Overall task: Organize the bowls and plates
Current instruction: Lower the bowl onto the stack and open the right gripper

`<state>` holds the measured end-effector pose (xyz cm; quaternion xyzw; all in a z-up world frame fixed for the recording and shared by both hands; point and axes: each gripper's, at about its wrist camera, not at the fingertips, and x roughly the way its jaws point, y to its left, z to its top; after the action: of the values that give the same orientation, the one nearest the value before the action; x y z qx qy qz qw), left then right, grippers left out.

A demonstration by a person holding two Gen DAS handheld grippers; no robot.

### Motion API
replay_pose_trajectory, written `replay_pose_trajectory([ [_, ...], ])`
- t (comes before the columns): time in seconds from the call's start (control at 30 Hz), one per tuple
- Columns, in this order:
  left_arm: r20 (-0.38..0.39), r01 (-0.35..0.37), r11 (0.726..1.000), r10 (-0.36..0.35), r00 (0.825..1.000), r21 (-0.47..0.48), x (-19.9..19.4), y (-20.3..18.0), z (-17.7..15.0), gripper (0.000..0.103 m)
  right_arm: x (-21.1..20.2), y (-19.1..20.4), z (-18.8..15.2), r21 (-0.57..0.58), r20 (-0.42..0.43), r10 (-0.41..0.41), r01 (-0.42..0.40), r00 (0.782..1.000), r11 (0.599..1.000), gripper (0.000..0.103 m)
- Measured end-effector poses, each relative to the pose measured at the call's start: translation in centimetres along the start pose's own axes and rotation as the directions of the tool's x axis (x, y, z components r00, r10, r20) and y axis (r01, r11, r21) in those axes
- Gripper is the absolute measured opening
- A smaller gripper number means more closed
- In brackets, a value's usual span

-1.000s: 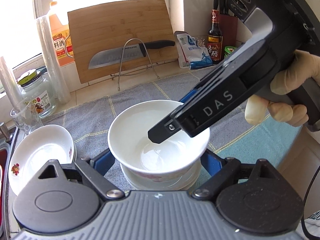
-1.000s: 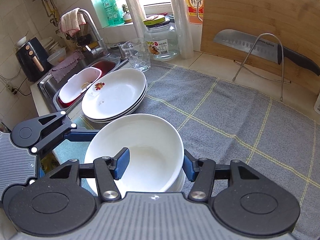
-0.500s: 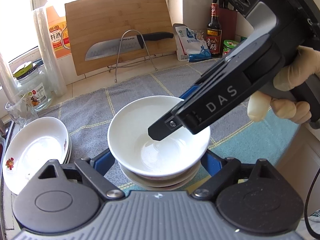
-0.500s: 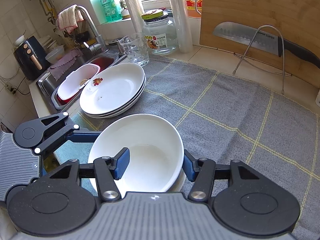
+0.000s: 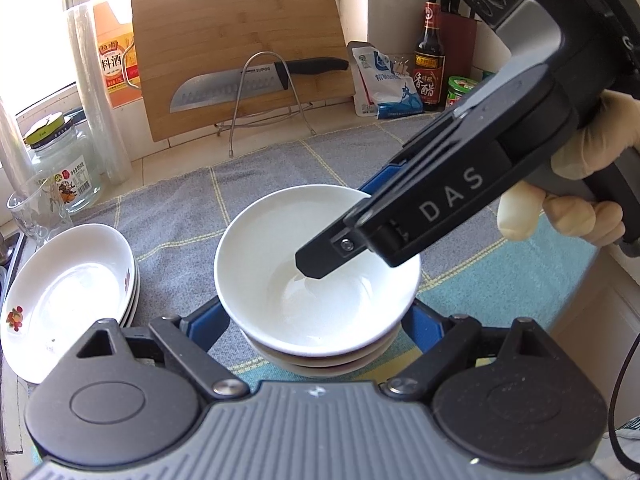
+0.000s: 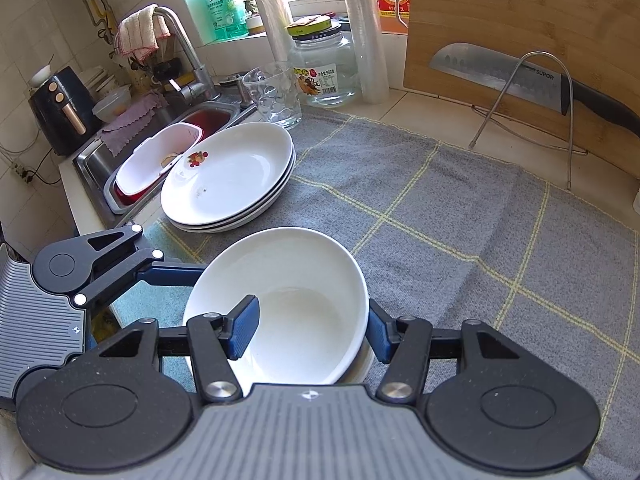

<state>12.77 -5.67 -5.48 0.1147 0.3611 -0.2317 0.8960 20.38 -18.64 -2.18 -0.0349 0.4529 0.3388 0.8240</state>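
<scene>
On the grey checked cloth (image 6: 440, 208) that covers the desk, a white bowl (image 5: 316, 268) sits as the top piece of a small stack of bowls (image 5: 320, 360), and everything else is placed from that bowl. Both tongs work on it. The right tongs (image 6: 312, 328) have one blue pad inside the bowl and the other outside its wall, so the near rim lies between them; whether the pads actually press the wall I cannot tell. The left tongs (image 5: 316, 322) stand wide open with a blue finger on either side of the stack below the bowl's rim, and contact there is hidden. In the left wrist view the right tongs reach down from the bowl's right side, carried by a gloved hand (image 5: 576, 200). Left of the bowl, apart from it, lies a stack of white plates (image 6: 228, 176) with a red flower mark on the top plate's rim. Beyond the plates sit a drinking glass (image 6: 276, 96) and a glass jar (image 6: 324, 68). Behind the bowl, well apart, a bamboo cutting board (image 5: 240, 52) leans upright with a knife (image 5: 256, 80) resting on a wire stand (image 5: 264, 100).
</scene>
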Motion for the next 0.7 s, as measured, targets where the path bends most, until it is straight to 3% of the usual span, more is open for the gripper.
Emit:
replay_pose_trajectory([
  [0.17, -0.006, 0.021, 1.000, -0.022, 1.000, -0.014, 0.3, 0.3, -0.2, 0.092, 0.0, 0.3, 0.0, -0.015, 0.006, -0.003, 0.004, 1.000, 1.000, 0.071],
  [0.23, 0.002, 0.017, 1.000, -0.017, 1.000, -0.008, 0.3, 0.4, -0.4, 0.093, -0.1, 0.4, 0.0, -0.024, 0.020, -0.030, 0.030, 0.999, 0.999, 0.088],
  [0.27, 0.004, 0.018, 1.000, -0.018, 1.000, -0.005, 0.2, 0.4, -0.4, 0.094, -0.2, 0.4, 0.0, -0.025, 0.028, -0.030, 0.031, 0.999, 0.999, 0.090],
  [0.7, 0.078, 0.044, 0.998, -0.048, 0.996, 0.052, -1.5, 0.9, -1.0, 0.098, -1.2, -0.5, 0.1, -0.046, 0.053, -0.078, 0.080, 0.996, 0.996, 0.091],
])
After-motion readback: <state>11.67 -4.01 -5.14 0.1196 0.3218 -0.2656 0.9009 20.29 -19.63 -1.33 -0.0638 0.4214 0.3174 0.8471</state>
